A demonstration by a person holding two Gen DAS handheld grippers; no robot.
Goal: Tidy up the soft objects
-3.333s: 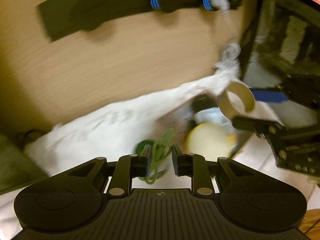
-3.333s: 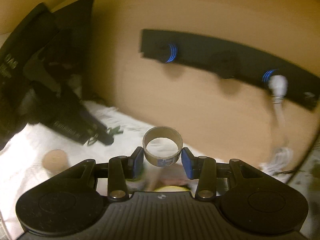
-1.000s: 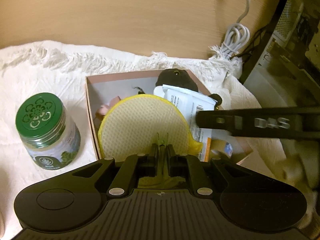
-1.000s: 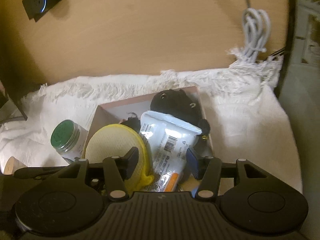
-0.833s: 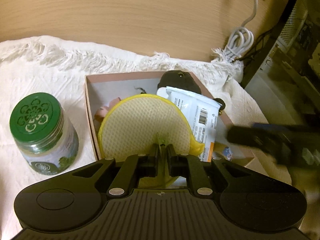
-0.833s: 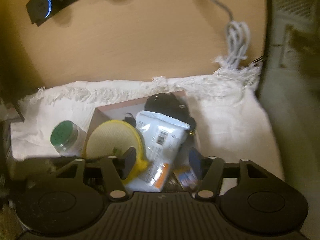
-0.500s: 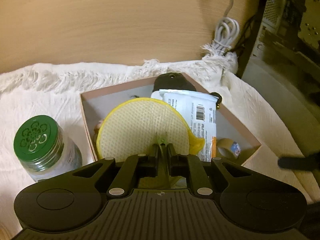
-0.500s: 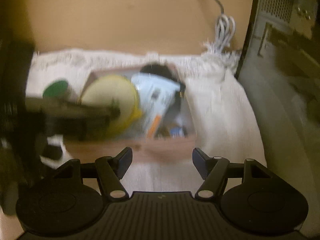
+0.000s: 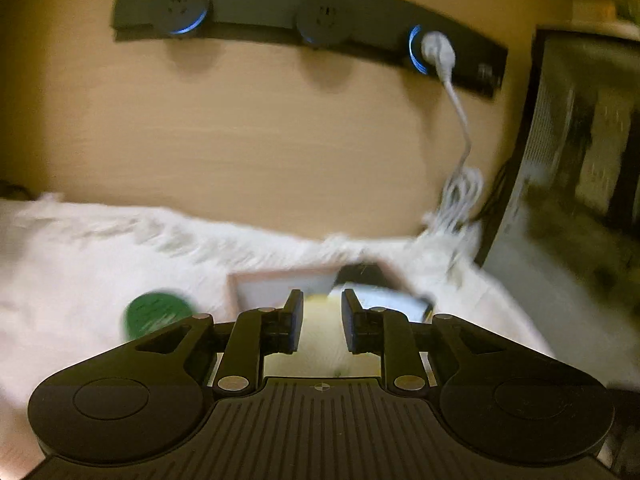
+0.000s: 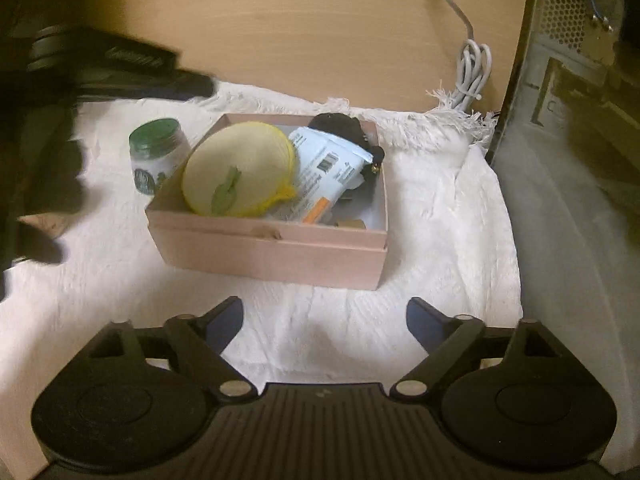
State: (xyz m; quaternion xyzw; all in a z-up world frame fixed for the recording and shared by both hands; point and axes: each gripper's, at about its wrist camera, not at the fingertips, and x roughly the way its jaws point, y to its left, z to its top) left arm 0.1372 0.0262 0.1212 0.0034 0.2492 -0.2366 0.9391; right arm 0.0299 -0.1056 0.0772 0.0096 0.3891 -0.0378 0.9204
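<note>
A pink cardboard box [image 10: 272,254] stands on a white fringed cloth [image 10: 440,216]. In it lie a round yellow sponge pad [image 10: 240,168], a small green stringy item [image 10: 226,192] on the pad, a pale blue packet [image 10: 328,168] and a black soft item [image 10: 340,126]. My right gripper [image 10: 324,322] is open and empty, in front of the box. My left gripper [image 9: 322,322] is open and empty above the yellow pad [image 9: 320,332] and the box [image 9: 280,280]; it also shows as a dark blur in the right wrist view [image 10: 120,72].
A green-lidded jar [image 10: 156,152] stands left of the box, also in the left wrist view [image 9: 154,316]. A black socket strip [image 9: 304,12] with a white plug [image 9: 438,50] and coiled cable [image 10: 474,68] is on the wooden wall. A dark computer case [image 10: 580,80] stands at right.
My left gripper opened, let go of the green stringy item onto the yellow pad, and lifted back. My right gripper, earlier shut on a tape roll, drew back from the box and opened wider.
</note>
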